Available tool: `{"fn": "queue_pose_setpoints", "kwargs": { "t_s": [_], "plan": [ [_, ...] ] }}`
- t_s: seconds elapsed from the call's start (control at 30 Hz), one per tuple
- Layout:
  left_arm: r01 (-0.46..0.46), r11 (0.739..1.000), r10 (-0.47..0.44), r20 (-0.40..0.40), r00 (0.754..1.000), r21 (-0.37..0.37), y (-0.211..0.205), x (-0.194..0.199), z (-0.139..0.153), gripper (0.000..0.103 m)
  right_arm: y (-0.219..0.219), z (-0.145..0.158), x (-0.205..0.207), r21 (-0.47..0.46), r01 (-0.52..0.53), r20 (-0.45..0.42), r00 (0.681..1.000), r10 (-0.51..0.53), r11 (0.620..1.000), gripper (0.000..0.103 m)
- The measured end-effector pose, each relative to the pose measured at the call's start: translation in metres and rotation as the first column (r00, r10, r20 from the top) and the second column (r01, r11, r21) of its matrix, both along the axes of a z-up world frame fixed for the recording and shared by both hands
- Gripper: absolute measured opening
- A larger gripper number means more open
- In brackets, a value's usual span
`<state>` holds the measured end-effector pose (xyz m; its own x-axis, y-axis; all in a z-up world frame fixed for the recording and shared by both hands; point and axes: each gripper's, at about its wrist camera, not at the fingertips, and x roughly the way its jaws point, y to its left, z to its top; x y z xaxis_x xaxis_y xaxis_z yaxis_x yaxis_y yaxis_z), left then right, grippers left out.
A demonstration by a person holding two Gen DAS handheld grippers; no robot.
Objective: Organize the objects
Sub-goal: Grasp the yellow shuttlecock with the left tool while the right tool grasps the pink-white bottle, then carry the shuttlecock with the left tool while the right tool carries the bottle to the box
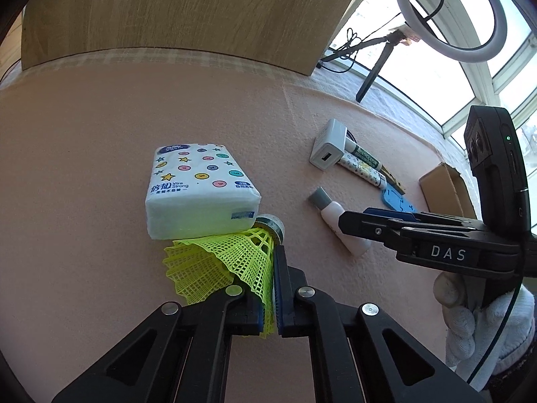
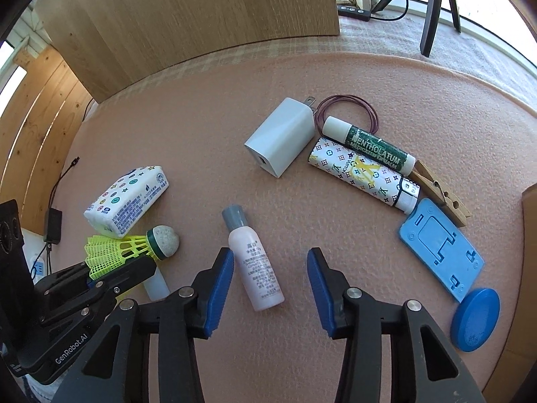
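Observation:
My left gripper [image 1: 268, 288] is shut on the yellow-green skirt of a shuttlecock [image 1: 231, 262], whose cork head touches a white tissue pack [image 1: 201, 191]. In the right wrist view the shuttlecock [image 2: 134, 247] lies beside the tissue pack [image 2: 127, 198], with the left gripper [image 2: 110, 275] on it. My right gripper [image 2: 270, 285] is open, its blue pads either side of a small pink bottle [image 2: 255, 268] with a grey cap lying on the pink mat. The right gripper [image 1: 376, 225] also shows in the left wrist view, over the bottle [image 1: 335, 218].
A white charger [image 2: 282, 137], lip balm stick [image 2: 369, 144], patterned tube [image 2: 362, 171], wooden clothespin [image 2: 439, 194], blue plastic plate [image 2: 439, 248], blue round lid [image 2: 475, 319] and a purple cord loop [image 2: 349, 100] lie right. A cardboard box [image 1: 446, 188] stands at the far right. A wooden panel [image 2: 201, 16] stands behind.

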<state>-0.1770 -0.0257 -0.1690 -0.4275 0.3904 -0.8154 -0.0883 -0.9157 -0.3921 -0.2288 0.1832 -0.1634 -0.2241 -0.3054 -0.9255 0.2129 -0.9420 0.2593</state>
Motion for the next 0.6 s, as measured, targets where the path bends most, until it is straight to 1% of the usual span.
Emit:
{"fn": "queue_pose_setpoints", "kwargs": {
  "t_s": [0.17, 0.33, 0.37, 0.43, 0.5, 0.6],
  "plan": [
    [0.052, 0.999, -0.052, -0.003, 0.999, 0.010, 0.013, 0.008, 0.002, 0.003, 0.002, -0.002, -0.001, -0.004, -0.008, 0.008, 1.000, 0.008, 1.000, 0.042],
    [0.089, 0.996, -0.089, -0.002, 0.996, -0.010, 0.028, 0.017, 0.001, 0.004, -0.010, -0.004, 0.000, 0.038, -0.045, -0.005, 0.999, 0.046, 0.998, 0.042],
    [0.093, 0.996, -0.093, -0.002, 0.996, -0.008, 0.029, 0.018, 0.002, 0.004, -0.012, -0.004, 0.000, 0.049, -0.052, -0.010, 0.999, 0.053, 0.997, 0.040],
    [0.102, 0.995, -0.102, 0.000, 0.995, -0.001, 0.032, 0.020, 0.002, 0.004, -0.014, -0.004, 0.001, 0.067, -0.064, -0.016, 0.998, 0.065, 0.996, 0.035],
    [0.113, 0.994, -0.113, -0.001, 0.994, -0.006, 0.037, 0.023, 0.002, 0.004, -0.016, -0.005, 0.002, 0.073, -0.075, -0.013, 0.997, 0.076, 0.995, 0.019],
    [0.119, 0.993, -0.120, -0.009, 0.993, -0.018, 0.044, 0.031, 0.006, 0.003, -0.014, -0.005, 0.006, 0.078, -0.081, -0.015, 0.997, 0.082, 0.994, 0.019]
  ]
}}
